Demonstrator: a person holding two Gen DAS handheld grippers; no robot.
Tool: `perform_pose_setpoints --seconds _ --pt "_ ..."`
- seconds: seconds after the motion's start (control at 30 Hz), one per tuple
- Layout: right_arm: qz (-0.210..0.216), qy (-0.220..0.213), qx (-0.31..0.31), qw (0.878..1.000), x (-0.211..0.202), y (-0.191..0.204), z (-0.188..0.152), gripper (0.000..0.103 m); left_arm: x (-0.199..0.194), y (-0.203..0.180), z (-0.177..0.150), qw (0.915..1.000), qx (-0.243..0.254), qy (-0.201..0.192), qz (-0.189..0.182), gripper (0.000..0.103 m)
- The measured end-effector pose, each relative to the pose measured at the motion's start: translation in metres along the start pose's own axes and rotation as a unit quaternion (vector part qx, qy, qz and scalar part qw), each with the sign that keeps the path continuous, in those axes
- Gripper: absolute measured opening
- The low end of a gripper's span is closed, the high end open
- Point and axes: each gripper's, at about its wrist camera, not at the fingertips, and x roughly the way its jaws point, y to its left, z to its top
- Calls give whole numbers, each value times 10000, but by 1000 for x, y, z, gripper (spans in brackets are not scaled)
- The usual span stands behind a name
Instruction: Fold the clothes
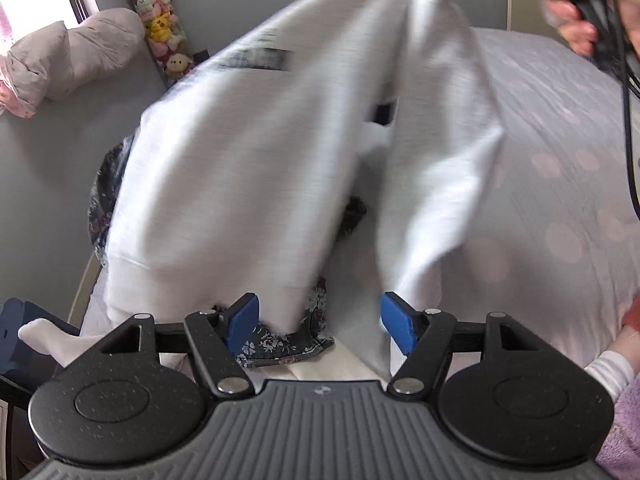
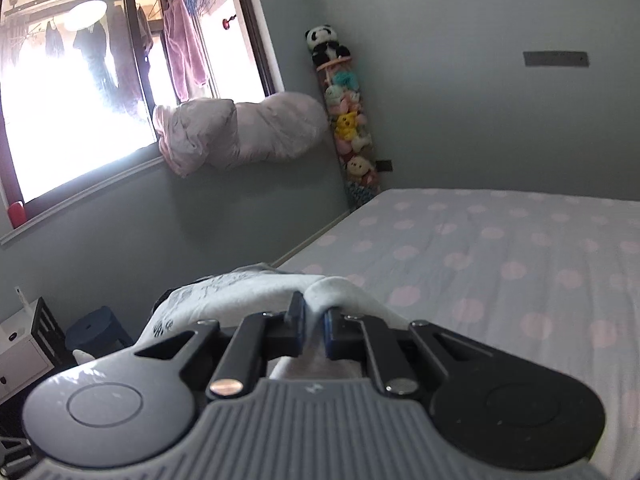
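A white garment point(image 1: 248, 168) with a dark print hangs blurred in mid-air over the bed, held from above at the top right of the left wrist view by the other gripper and a hand point(image 1: 576, 12). My left gripper point(image 1: 320, 322) is open below its hem, blue pads apart, with nothing between them. Under the hanging cloth lies a dark floral garment point(image 1: 292, 344) on more white cloth. In the right wrist view my right gripper point(image 2: 314, 326) is shut on a bunched fold of the white garment point(image 2: 240, 292), which drapes down to the left.
The bed point(image 2: 500, 264) has a grey sheet with pink dots. A rolled pinkish duvet point(image 2: 244, 132) lies on the window sill, a tall tube of plush toys point(image 2: 348, 120) stands in the corner, and a dark blue stool point(image 2: 100, 330) and white cabinet point(image 2: 20, 356) sit beside the bed.
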Motion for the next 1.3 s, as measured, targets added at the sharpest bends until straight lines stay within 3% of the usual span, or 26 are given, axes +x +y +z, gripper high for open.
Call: perform_pose_setpoints --seconds 0.17,0.33,0.43,0.57,0.67,0.87,0.97,1.1,1.23,1.3 --pt "-372 24 95 9993 -84 -54 -15 10 -21 -10 4 9998 -79 -166 -112 74" --pt "-1142 209 343 9926 -152 -106 -56 10 -19 -24 12 9994 -81 -262 -190 74" --pt "-1625 589 627 9830 -179 -140 -90 10 -8 -32 17 9994 -14 -225 -246 74" --pt "-1912 1557 1040 9635 -189 -179 -148 11 20 -41 30 9994 134 -96 -310 74" --pt "-2007 2117 1145 9496 -184 -188 -182 11 45 -47 43 9991 227 -3 -354 74" --pt "-2074 2693 990 9352 -178 -197 -223 14 105 -55 75 9975 181 186 -656 74" --pt "-1952 2729 953 9372 -181 -198 -219 20 130 -62 95 9959 275 278 -814 74" --pt "-1755 2619 935 9444 -191 -199 -200 50 160 -74 126 9945 491 336 -866 74" --pt "-1791 2352 850 9515 -192 -205 -175 62 196 -82 155 9926 634 468 -920 74" --pt "-1715 2466 873 9498 -176 -214 -178 67 219 -88 166 9894 727 615 -1094 74"
